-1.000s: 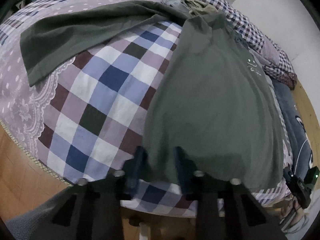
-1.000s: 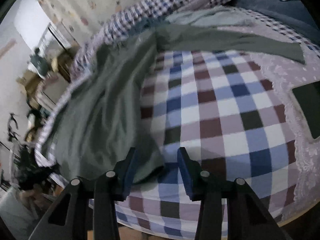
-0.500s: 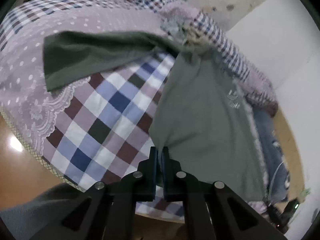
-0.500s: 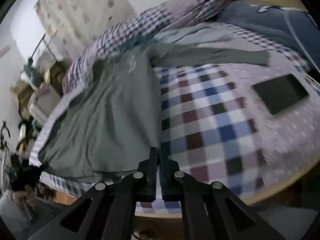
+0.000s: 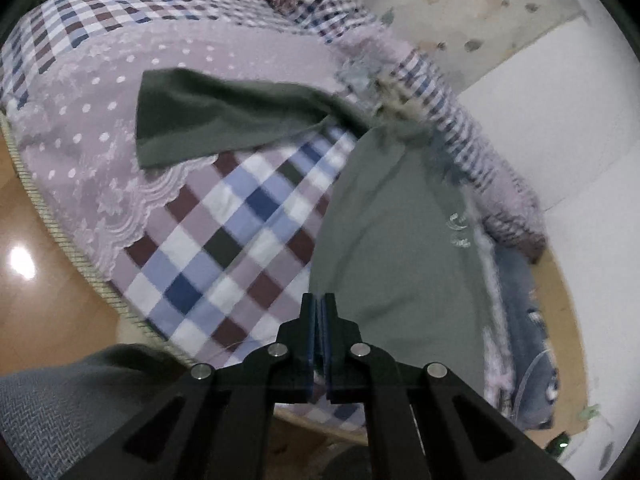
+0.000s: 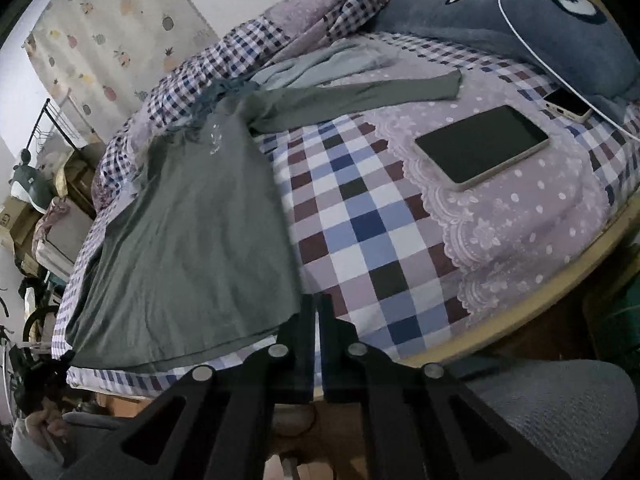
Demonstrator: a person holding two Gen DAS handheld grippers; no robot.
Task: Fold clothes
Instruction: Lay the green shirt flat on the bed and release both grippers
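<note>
A grey-green long-sleeved shirt (image 5: 400, 240) lies lengthwise on the checked bedsheet (image 5: 240, 232), collar far, hem near. One sleeve (image 5: 224, 120) stretches out to the left across the sheet. My left gripper (image 5: 319, 300) is shut on the hem's left corner. In the right wrist view the shirt (image 6: 192, 232) fills the left side, its sleeve (image 6: 360, 96) reaching right. My right gripper (image 6: 318, 306) is shut at the hem's right corner, the cloth edge running into its left finger.
A dark tablet (image 6: 480, 148) and a phone (image 6: 566, 104) with a white cable lie on the lilac lace sheet. A blue-grey plush pillow (image 6: 540, 32) and a pale garment (image 6: 340, 64) sit beyond. Wooden floor (image 5: 40, 300) borders the bed. Grey sleeves (image 6: 560, 400) show below.
Both grippers went from open around the hem to shut on it. Both cameras have risen and pulled back, and the hem is drawn up with them.
</note>
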